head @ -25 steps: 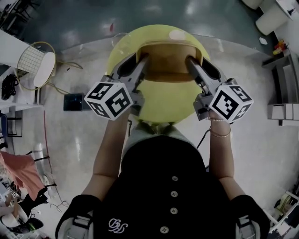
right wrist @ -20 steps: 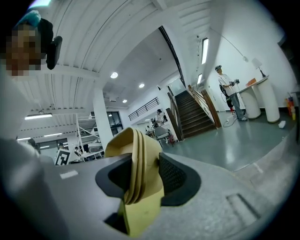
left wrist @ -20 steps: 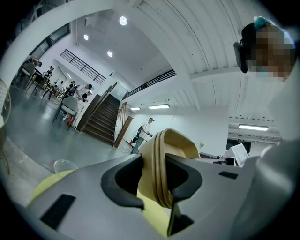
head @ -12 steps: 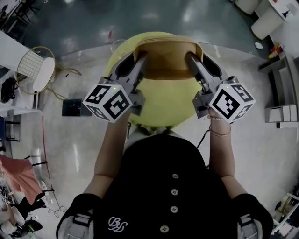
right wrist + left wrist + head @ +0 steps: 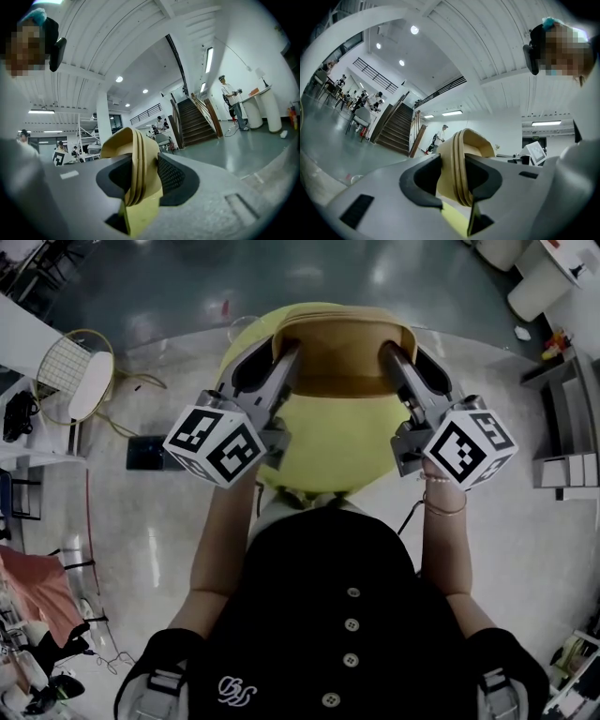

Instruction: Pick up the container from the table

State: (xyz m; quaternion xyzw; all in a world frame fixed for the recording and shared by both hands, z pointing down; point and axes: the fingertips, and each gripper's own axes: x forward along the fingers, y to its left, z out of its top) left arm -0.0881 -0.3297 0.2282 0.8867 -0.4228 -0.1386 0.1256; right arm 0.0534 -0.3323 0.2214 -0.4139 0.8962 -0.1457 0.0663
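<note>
Since a second ago the container has come up from the round yellow surface, and both tools have risen with it. In the head view it now sits over the far part of that surface, a little farther off than before.

On its left side the left tool is clamped on the container's wall, with the layered tan rim pinched between its two dark jaws. The right tool grips the opposite wall in the same way. Its jaws have just been closing a little further, with the rim between them.

The container hangs between the two tools, open side up, its far rim lying beyond their tips. The left tool's marker cube is at its near end, just ahead of the person's dark buttoned shirt.
</note>
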